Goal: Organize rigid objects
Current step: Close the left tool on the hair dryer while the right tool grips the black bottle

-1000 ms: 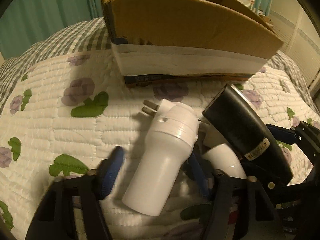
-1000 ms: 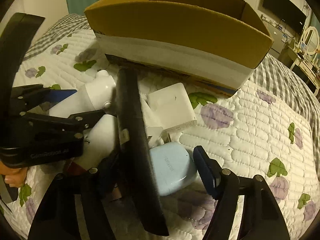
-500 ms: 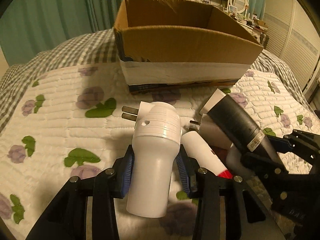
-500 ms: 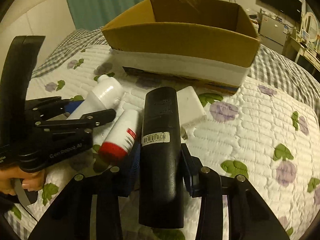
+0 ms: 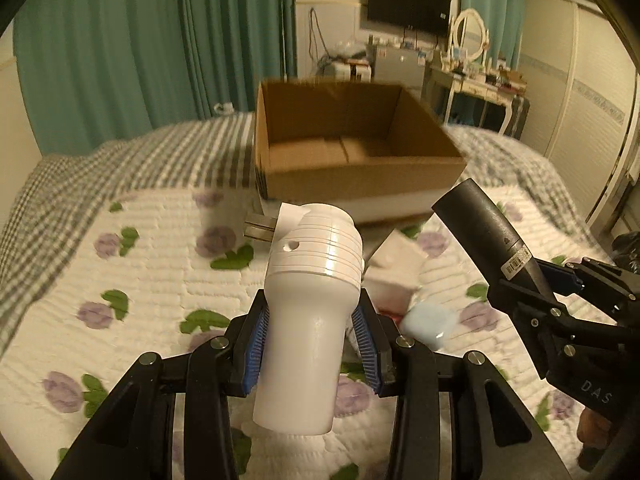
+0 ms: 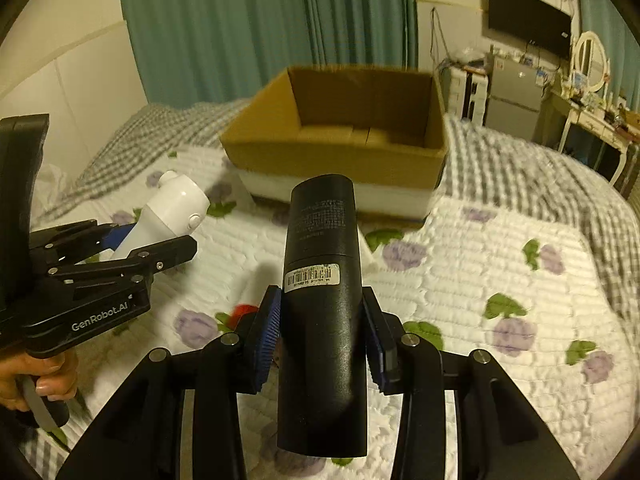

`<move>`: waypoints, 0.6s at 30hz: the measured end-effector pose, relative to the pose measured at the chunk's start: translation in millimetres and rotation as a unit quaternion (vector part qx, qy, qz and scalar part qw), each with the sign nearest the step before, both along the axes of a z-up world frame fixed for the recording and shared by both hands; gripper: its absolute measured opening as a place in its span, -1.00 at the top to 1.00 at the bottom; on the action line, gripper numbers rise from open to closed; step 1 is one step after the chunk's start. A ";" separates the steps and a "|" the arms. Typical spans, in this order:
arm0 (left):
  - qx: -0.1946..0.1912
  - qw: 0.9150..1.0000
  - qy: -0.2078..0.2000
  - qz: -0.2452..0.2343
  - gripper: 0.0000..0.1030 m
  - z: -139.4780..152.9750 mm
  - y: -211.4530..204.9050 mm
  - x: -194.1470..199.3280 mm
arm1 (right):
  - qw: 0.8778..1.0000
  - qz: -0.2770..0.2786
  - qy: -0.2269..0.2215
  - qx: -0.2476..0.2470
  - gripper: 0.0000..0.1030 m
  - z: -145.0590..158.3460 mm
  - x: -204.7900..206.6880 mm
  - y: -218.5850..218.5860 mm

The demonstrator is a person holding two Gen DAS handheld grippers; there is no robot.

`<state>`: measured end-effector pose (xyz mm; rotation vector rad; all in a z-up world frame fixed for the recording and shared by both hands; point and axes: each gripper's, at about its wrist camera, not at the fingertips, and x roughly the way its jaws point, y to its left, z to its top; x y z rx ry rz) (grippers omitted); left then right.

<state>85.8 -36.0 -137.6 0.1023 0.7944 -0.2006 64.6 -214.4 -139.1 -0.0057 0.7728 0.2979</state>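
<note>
White plug (image 5: pixel 308 300), prongs (image 5: pixel 259 230) only left view

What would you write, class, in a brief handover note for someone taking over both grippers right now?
Left gripper: shut on the white plug-in device, lifted off the quilt, prongs pointing left.
Right gripper: shut on the black cylinder, also lifted, aimed at the cardboard box.
Box: open on the bed ahead; the floor that shows looks empty.
Done: both items grasped and raised.
Left: carry both into the box and release, then collect what lies on the quilt: a white block, a light blue case, and something with a red end, partly hidden.
</note>
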 end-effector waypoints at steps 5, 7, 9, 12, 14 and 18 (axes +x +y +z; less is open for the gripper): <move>-0.027 0.999 -0.034 0.000 0.21 39.7 3.3 -23.3 | 0.999 -0.015 -0.042 0.006 0.25 40.8 -24.7 -5.7; -0.034 0.998 -0.046 0.001 0.21 52.3 4.4 -30.8 | 0.998 -0.022 -0.063 0.008 0.25 59.5 -35.0 -6.1; -0.041 0.997 -0.062 0.001 0.21 67.4 5.0 -38.0 | 0.996 -0.027 -0.082 0.013 0.25 74.5 -44.6 -8.3; -0.048 0.995 -0.088 -0.002 0.21 90.5 5.2 -47.0 | 0.993 -0.031 -0.108 0.020 0.25 98.2 -56.9 -8.7; -0.056 0.993 -0.105 -0.007 0.21 105.8 4.3 -51.4 | 0.992 -0.031 -0.124 0.019 0.25 113.9 -65.4 -7.7; -0.063 0.988 -0.136 -0.019 0.21 132.4 0.4 -56.6 | 0.988 -0.024 -0.155 0.014 0.25 143.6 -72.6 -6.3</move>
